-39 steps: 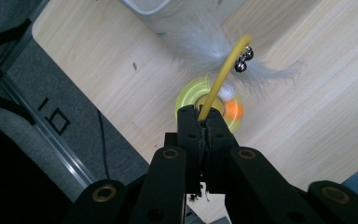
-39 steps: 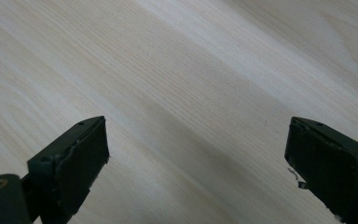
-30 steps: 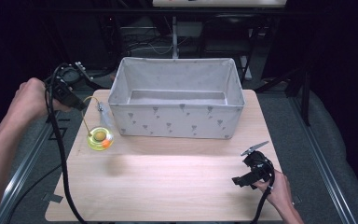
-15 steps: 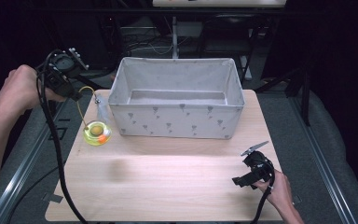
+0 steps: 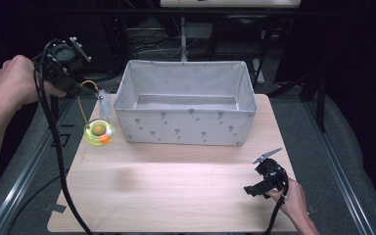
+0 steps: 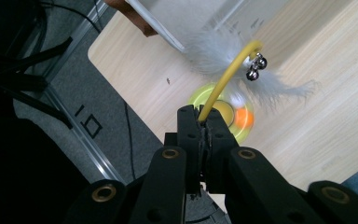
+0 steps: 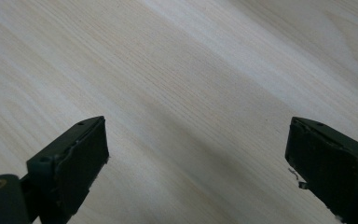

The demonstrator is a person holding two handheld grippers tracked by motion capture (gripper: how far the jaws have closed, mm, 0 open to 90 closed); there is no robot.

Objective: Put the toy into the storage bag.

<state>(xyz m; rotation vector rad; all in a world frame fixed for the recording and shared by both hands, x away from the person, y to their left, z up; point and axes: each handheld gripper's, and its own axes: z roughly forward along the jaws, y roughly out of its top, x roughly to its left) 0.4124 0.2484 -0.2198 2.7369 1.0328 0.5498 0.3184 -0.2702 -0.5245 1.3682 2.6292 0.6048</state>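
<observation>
The left tongs (image 6: 203, 122) are clamped on the thin yellow springy wand (image 6: 223, 81) of a cat toy with white feather (image 6: 223, 51), bells and round yellow-green base (image 5: 99, 133), hanging over the desk's (image 5: 176, 196) left edge beside the grey fabric bin (image 5: 186, 125). It looks light, floppy and prone to swinging, so hold the wand. The right tongs (image 7: 196, 163) stand apart above bare wood.

My table (image 5: 176, 196) is a pale wooden board on a metal frame, its grain running plain under my right gripper's camera. A grey fabric bin (image 5: 186, 125) with a small printed pattern stands on the far half. Just beside the bin's left end, a yellow-green round toy base (image 5: 99, 133) holding an orange ball sits near the table's left edge.
</observation>
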